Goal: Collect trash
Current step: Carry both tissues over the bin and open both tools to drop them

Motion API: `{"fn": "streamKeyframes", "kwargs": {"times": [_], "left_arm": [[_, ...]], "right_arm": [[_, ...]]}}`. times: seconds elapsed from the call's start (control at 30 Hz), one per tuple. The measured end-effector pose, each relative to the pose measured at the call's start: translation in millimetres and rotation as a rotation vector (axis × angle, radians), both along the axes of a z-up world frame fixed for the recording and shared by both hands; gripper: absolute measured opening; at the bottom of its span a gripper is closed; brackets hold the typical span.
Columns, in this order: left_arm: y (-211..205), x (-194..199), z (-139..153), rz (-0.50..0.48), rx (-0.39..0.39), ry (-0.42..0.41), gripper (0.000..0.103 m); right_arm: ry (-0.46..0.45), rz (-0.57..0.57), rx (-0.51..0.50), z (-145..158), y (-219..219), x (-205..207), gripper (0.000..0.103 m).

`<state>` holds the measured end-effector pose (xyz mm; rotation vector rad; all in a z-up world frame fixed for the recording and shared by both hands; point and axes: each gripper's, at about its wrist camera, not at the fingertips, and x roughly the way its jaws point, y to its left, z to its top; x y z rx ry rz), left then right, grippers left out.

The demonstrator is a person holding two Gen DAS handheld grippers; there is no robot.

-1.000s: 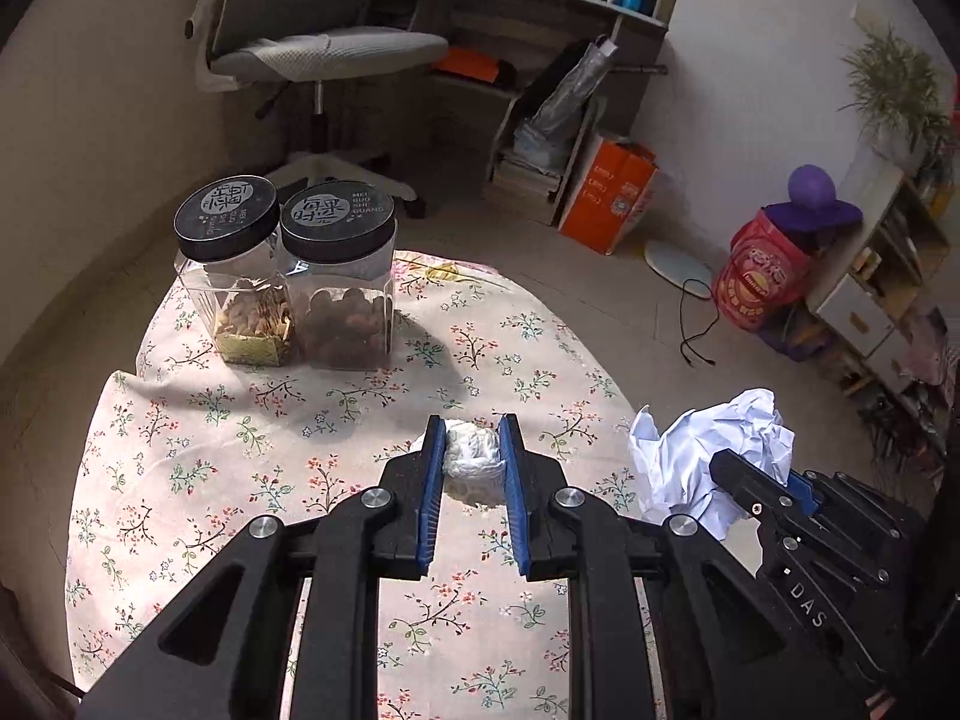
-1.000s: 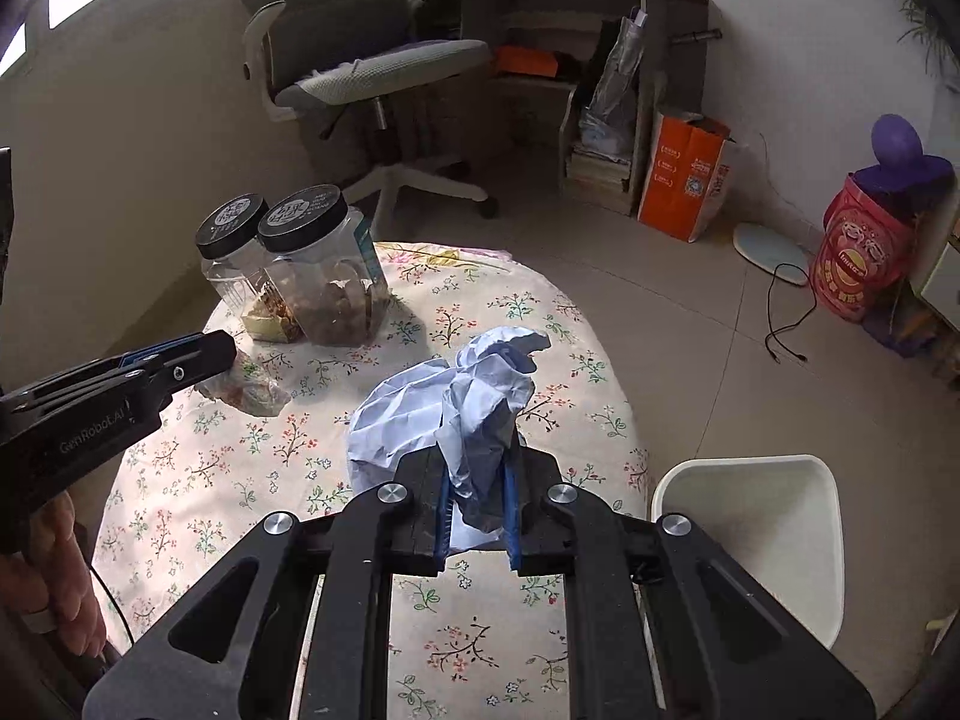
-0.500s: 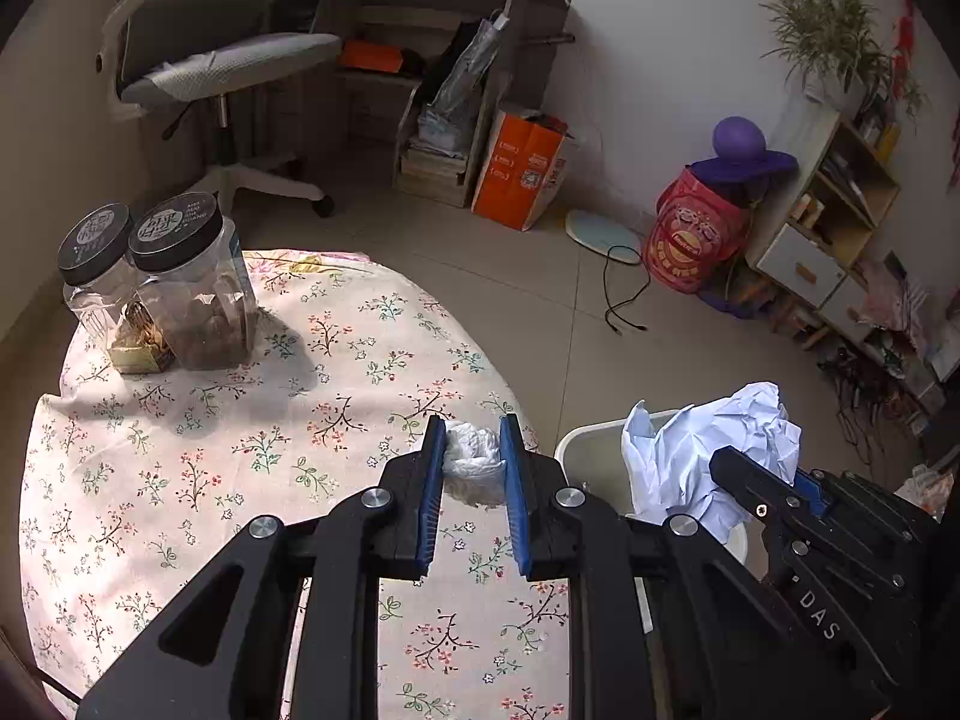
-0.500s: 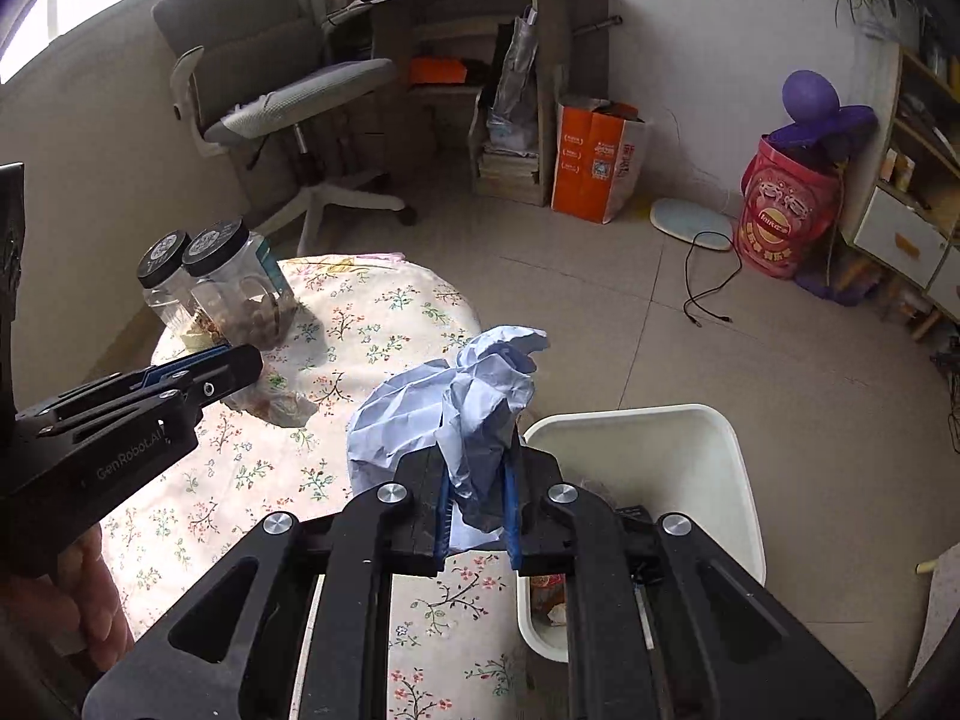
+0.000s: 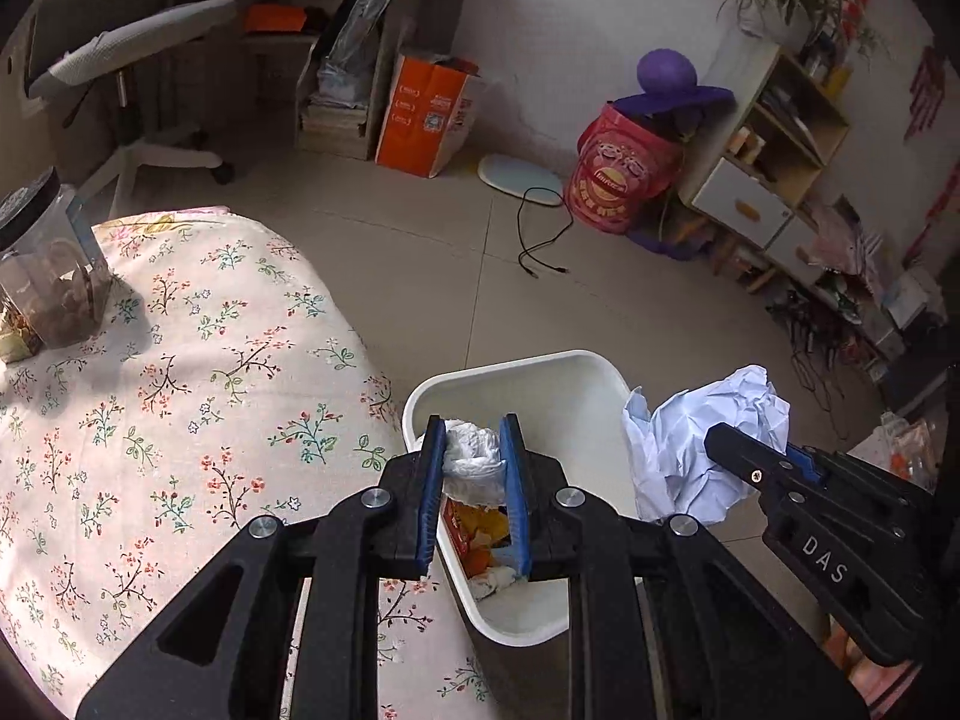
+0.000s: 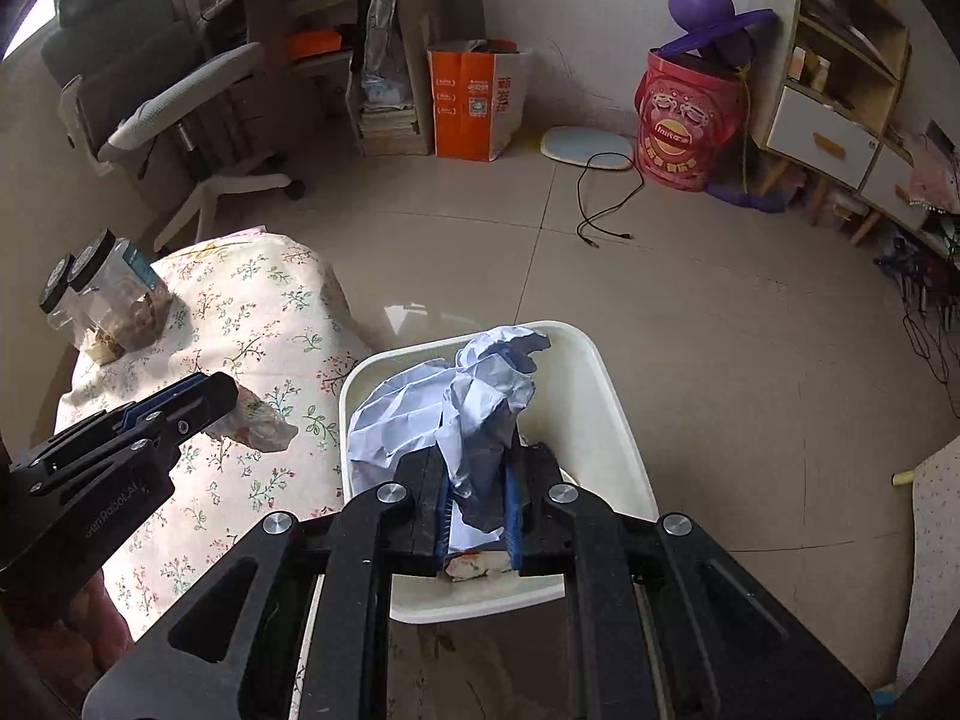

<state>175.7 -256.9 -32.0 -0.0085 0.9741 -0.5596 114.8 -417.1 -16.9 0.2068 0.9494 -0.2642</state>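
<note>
My left gripper (image 5: 473,450) is shut on a small white crumpled tissue wad (image 5: 474,459) and hangs over the near-left rim of a white trash bin (image 5: 540,372) on the floor. My right gripper (image 6: 478,480) is shut on a big crumpled sheet of white paper (image 6: 456,396), held above the same bin (image 6: 606,384). In the left wrist view the paper ball (image 5: 702,444) and the right gripper (image 5: 744,462) show at the right. The right wrist view shows the left gripper (image 6: 198,402) with its tissue wad (image 6: 258,423) at the left. Orange wrappers and tissue (image 5: 480,534) lie inside the bin.
A round table with a floral cloth (image 5: 180,372) stands left of the bin, with two black-lidded snack jars (image 6: 102,300) on its far side. An office chair (image 6: 180,114), an orange box (image 6: 474,102), a red bucket (image 6: 684,120), a cable and shelves ring the tiled floor.
Both grippers have swung right from over the table to above the white bin, each still shut on its trash. The jars have slid to the left edge of both views.
</note>
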Motion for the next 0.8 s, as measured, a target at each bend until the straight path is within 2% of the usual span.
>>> {"fn": "streamKeyframes", "kwargs": {"times": [0.13,0.5,0.8], "left_arm": [[-17,-5,-18,-0.023,0.016,0.023,0.019],[-31,1,-52,-0.049,0.04,0.071,0.021],[-38,5,-63,-0.066,0.005,0.099,0.021]], "right_arm": [[0.02,-0.014,-0.013,-7,-7,3,0.013],[0.082,-0.013,-0.035,-24,-13,11,0.013],[0.103,-0.031,-0.051,-30,-16,14,0.014]]}}
